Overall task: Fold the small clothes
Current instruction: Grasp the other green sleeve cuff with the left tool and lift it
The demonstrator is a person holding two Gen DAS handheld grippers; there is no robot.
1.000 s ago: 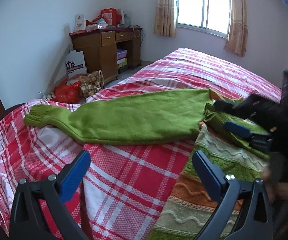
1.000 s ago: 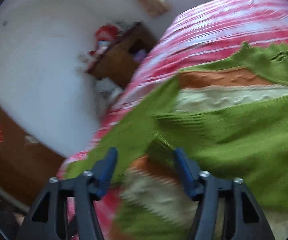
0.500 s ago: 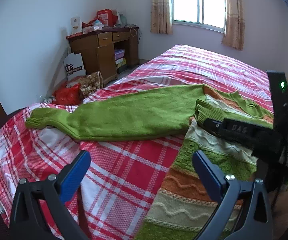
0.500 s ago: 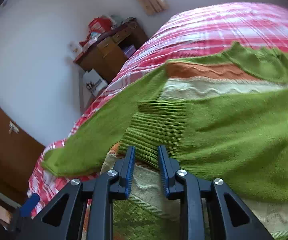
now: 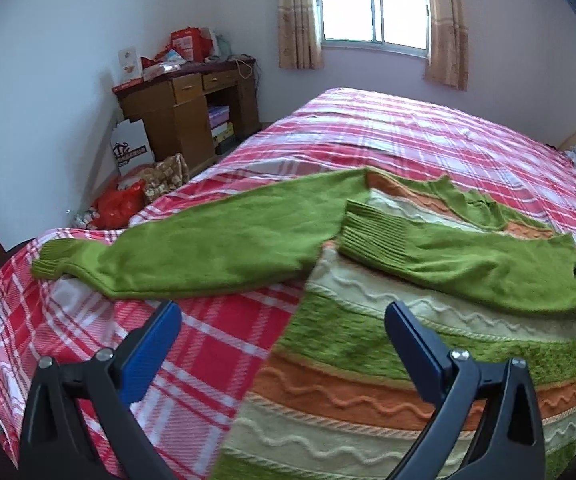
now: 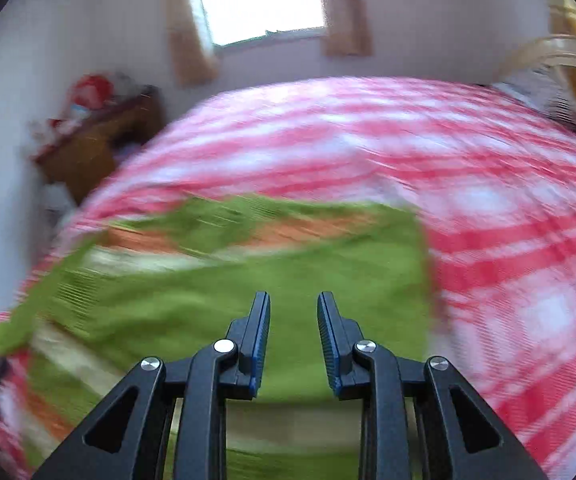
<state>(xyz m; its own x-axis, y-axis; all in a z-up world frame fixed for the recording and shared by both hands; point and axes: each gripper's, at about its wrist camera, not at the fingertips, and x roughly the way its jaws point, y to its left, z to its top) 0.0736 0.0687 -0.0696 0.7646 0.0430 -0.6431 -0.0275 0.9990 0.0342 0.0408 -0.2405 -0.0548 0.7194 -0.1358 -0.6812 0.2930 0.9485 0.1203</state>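
Your left tool (image 5: pixel 280 344) hangs with its jaws wide apart and nothing between them, over the near edge of the sweater (image 5: pixel 387 364). The sweater lies flat on the bed (image 5: pixel 427 136): one green sleeve (image 5: pixel 192 252) stretches out over the red plaid cover, the other sleeve (image 5: pixel 459 260) is folded across the striped body. Your right tool (image 6: pixel 292 336) has just been closing; its jaws now stand narrowly apart, gripping nothing, above the blurred green knit.
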